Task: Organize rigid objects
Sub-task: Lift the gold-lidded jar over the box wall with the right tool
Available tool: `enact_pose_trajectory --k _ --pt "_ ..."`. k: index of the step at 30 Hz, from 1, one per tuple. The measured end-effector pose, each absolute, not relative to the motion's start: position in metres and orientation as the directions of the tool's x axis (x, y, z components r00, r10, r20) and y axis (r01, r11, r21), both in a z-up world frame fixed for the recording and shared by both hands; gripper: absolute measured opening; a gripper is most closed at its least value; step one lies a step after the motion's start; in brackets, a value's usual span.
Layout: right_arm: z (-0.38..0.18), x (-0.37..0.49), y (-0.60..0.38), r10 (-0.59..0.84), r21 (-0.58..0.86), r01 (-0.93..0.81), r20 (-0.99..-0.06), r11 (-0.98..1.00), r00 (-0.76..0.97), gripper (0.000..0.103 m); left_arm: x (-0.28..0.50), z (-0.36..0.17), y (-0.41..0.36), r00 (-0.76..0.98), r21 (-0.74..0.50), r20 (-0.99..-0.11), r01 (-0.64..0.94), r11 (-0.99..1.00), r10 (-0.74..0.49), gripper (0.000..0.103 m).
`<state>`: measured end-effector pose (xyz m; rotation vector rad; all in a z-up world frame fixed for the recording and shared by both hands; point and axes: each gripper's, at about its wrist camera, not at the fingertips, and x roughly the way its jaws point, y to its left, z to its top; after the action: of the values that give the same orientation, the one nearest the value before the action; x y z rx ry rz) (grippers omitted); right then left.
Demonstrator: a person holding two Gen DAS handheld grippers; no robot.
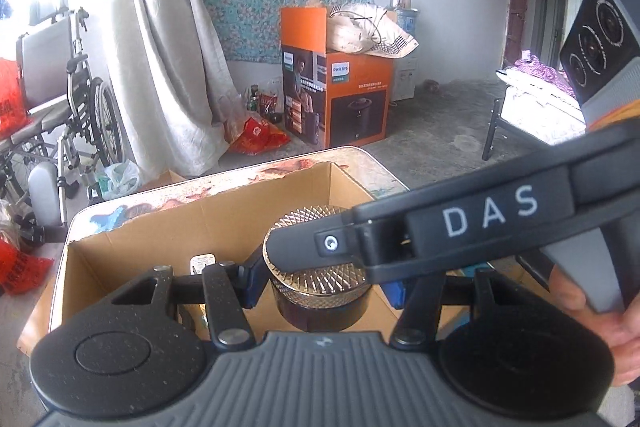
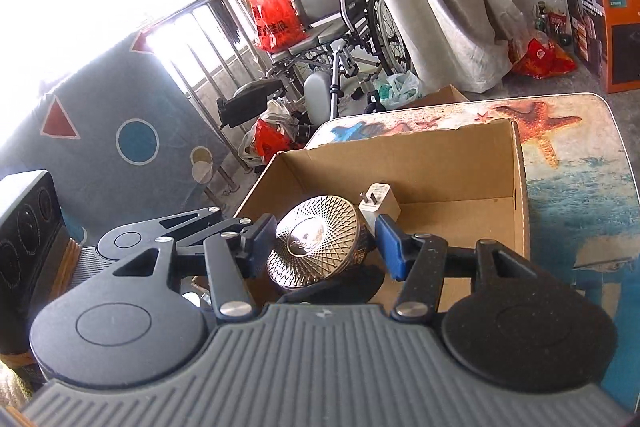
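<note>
A dark round jar with a gold patterned lid (image 1: 320,279) (image 2: 314,241) is inside an open cardboard box (image 1: 224,215) (image 2: 400,159). My left gripper (image 1: 320,287) straddles the jar, blue pads on both sides, apparently gripping it. My right gripper (image 2: 326,247) is open around the same jar from another angle, with gaps beside its pads (image 2: 390,247). The right gripper's body (image 1: 460,223) crosses over the lid in the left wrist view. A white charger plug (image 2: 378,201) (image 1: 202,263) lies in the box behind the jar.
The box sits on a table with a starfish print (image 2: 560,163). Around it are a wheelchair (image 2: 344,23), red bags (image 2: 276,19), an orange Philips carton (image 1: 340,87), a bed (image 1: 536,99) and a patterned mat (image 2: 120,131).
</note>
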<state>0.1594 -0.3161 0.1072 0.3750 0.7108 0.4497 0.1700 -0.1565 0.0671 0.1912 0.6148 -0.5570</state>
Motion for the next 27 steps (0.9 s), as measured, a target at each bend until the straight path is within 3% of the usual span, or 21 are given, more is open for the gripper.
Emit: enact_pose_trajectory --k 11,20,27 --pt "0.061 0.284 -0.324 0.483 0.449 -0.202 -0.705 0.871 0.519 0.055 0.275 0.023 -0.17 0.547 -0.143 -0.735 0.454 0.88 -0.401 0.057" --pt "0.056 0.314 -0.308 0.417 0.31 -0.285 -0.756 0.907 0.504 0.053 0.295 0.009 -0.172 0.513 -0.15 -0.775 0.419 0.895 -0.37 0.057" --pt "0.05 0.318 -0.3 0.415 0.29 -0.311 -0.759 0.905 0.502 0.053 0.299 0.002 -0.173 0.463 -0.184 -0.801 0.411 0.893 -0.378 0.058"
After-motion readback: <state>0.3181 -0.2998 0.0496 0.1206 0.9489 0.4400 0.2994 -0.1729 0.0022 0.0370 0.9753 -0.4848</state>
